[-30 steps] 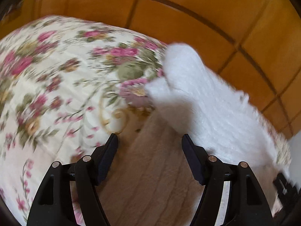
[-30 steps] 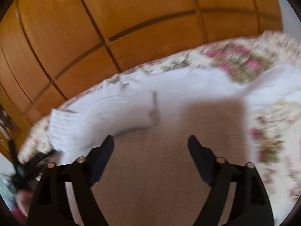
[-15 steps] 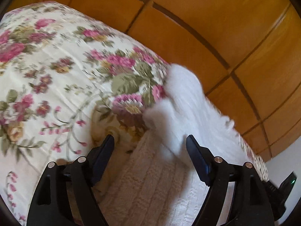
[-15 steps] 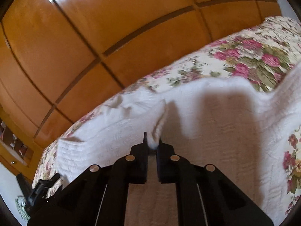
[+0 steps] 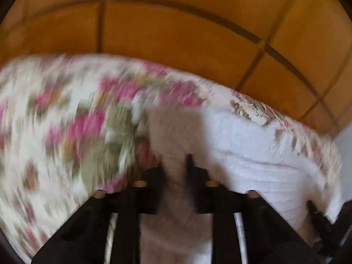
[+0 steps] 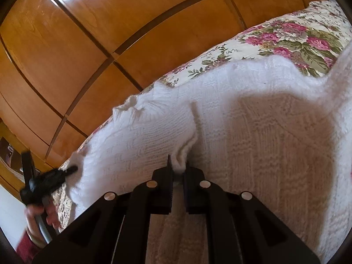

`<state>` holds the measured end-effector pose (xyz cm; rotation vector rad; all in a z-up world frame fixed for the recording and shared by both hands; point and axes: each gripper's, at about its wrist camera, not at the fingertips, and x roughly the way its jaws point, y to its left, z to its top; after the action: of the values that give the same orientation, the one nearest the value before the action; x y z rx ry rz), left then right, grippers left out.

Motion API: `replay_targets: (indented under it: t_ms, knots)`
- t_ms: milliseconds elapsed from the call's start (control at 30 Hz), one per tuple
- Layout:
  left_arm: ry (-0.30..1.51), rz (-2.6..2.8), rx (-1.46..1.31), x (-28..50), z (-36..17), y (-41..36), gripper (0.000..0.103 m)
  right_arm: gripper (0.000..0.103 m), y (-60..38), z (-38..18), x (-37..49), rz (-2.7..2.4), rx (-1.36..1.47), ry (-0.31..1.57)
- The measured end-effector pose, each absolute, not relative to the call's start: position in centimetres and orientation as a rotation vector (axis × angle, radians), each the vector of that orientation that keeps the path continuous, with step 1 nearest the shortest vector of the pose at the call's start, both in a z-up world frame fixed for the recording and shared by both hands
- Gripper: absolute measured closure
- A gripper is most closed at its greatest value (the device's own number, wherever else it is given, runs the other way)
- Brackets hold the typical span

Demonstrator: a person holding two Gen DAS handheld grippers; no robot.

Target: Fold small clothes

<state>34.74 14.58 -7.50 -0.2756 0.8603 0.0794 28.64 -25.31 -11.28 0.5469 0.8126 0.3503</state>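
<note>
The right gripper (image 6: 178, 165) has its jaws drawn close together, pinching a raised fold of the white knitted garment (image 6: 253, 132) between the fingertips. The pinched fold runs upward from the jaws as a narrow ridge across the knit.

The left gripper (image 5: 176, 165) has its jaws set narrow, with white knit fabric lying between the fingertips. The left wrist view is heavily blurred, so it cannot be told for certain whether the jaws clamp the fabric or only straddle it.

The garment (image 5: 253, 154) lies spread on the floral bedspread (image 6: 297, 37), with a ribbed portion extending to the left in the right wrist view. Part of the knit nearest the right gripper lies in shadow. The bedspread (image 5: 55, 132) carries a pink rose and green leaf pattern on a cream ground.

At the lower left of the right wrist view, a hand (image 6: 41, 215) holds a black handle at the garment's far end; a dark red sleeve shows at the wrist.

Wooden panelling (image 6: 110, 33) with dark seams stands behind the bed in both views (image 5: 176, 33).
</note>
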Motion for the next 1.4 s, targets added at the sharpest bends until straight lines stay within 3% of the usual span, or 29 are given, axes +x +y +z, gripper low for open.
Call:
replay_targets:
  t_ms: [167,300,367,433,467,600,633,667,700,833,967,1100,1133,1167,1233,1333,1400]
  knots:
    - [0.769,0.156,-0.224,36.2,-5.5,15.6,0.095,0.097,-25.2,-11.3,28.5,0.351,0.537,0.799]
    - [0.835,0.199,-0.338,35.2,-8.7,18.7,0.095,0.097,-25.2,-11.5,28.7,0.353,0.543,0.808]
    - [0.792,0.139,-0.482,32.7,-9.6,20.1,0.084,0.097,-25.3,-11.6,28.7,0.356,0.549,0.808]
    - [0.723,0.103,-0.620,30.0,-10.4,21.4,0.035,0.097,-25.3,-11.7,28.7,0.358,0.555,0.809]
    - [0.685,0.080,-0.687,28.7,-10.8,21.8,0.025,0.097,-25.3,-11.7,28.8,0.357,0.555,0.810]
    - [0.759,0.001,-0.687,28.8,-12.6,20.1,0.025,0.097,-25.3,-11.7,28.8,0.356,0.549,0.812]
    - [0.755,-0.004,-0.653,28.8,-12.5,19.5,0.033,0.097,-25.3,-11.7,28.8,0.356,0.549,0.812]
    - [0.755,-0.028,-0.623,29.0,-12.3,18.9,0.064,0.097,-25.3,-11.7,28.8,0.356,0.551,0.810]
    - [0.783,-0.039,-0.572,29.5,-12.1,18.1,0.084,0.097,-25.3,-11.7,28.7,0.356,0.550,0.808]
    - [0.769,0.044,-0.527,29.3,-10.9,17.3,0.091,0.097,-25.5,-11.1,28.1,0.356,0.557,0.753]
    - [0.712,0.122,-0.690,27.6,-11.1,19.4,0.092,0.097,-26.3,-10.4,26.8,0.316,0.578,0.668]
    - [0.747,0.144,-0.611,27.2,-12.4,17.8,0.086,0.097,-26.6,-11.0,27.3,0.274,0.600,0.713]
    - [0.745,0.165,-0.606,27.0,-12.2,17.8,0.076,0.097,-26.7,-11.1,27.4,0.270,0.610,0.721]
    - [0.744,0.187,-0.598,27.1,-12.2,17.6,0.057,0.097,-26.9,-11.3,27.5,0.263,0.617,0.730]
    - [0.720,0.222,-0.600,26.6,-11.6,17.5,0.043,0.097,-26.7,-11.3,27.6,0.255,0.608,0.744]
    - [0.632,0.231,-0.611,25.4,-9.9,17.3,0.043,0.096,-26.8,-11.4,27.7,0.258,0.608,0.754]
    - [0.615,0.227,-0.541,25.6,-8.7,15.8,0.043,0.089,-27.0,-11.5,27.6,0.274,0.625,0.742]
